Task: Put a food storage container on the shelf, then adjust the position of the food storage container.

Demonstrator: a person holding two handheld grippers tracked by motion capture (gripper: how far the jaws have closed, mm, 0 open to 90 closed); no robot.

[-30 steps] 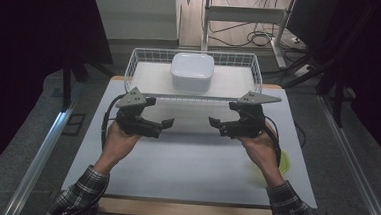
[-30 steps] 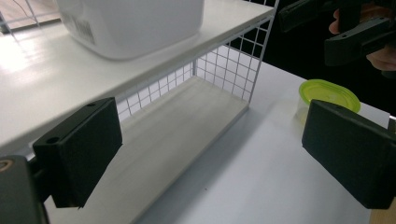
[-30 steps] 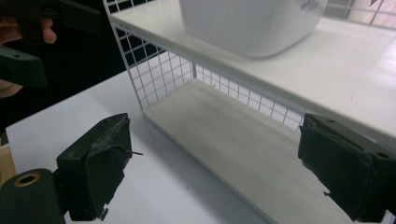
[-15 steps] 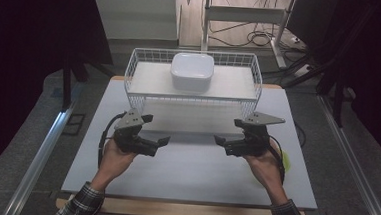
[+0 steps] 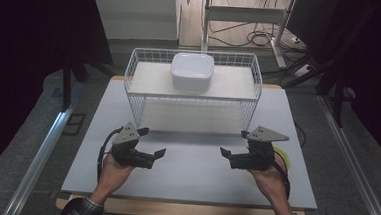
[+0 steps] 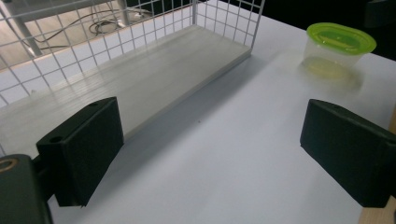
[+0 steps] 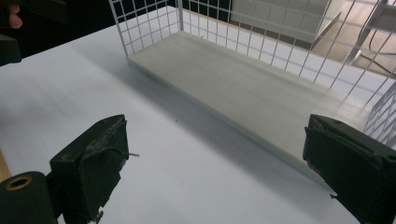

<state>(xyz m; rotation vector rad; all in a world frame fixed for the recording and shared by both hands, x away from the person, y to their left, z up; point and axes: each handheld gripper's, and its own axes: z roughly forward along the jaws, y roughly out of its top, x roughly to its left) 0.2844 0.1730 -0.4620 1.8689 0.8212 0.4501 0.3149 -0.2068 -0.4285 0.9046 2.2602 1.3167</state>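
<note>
With both the left gripper (image 5: 151, 152) and right gripper (image 5: 231, 156) open and empty, the white dish (image 5: 191, 71) atop the rack (image 5: 136, 66) looked rigid, smooth, probably breakable, best taken by opposite rims

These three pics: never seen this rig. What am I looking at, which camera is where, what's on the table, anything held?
There is no robot. A person stands at a white table with a hand-held two-jaw gripper in each hand.

The high view looks down from above the person's side. It shows the left gripper and the right gripper, both low over the table and pointing inward.

The other two pictures come from cameras riding on each gripper; the black blocks at the bottom are that gripper's own jaws.

On the table stands a white wire rack with a white lidded box on its upper shelf. A clear tub with a green lid sits near the right hand.

Both grippers are open and hold nothing.
</note>
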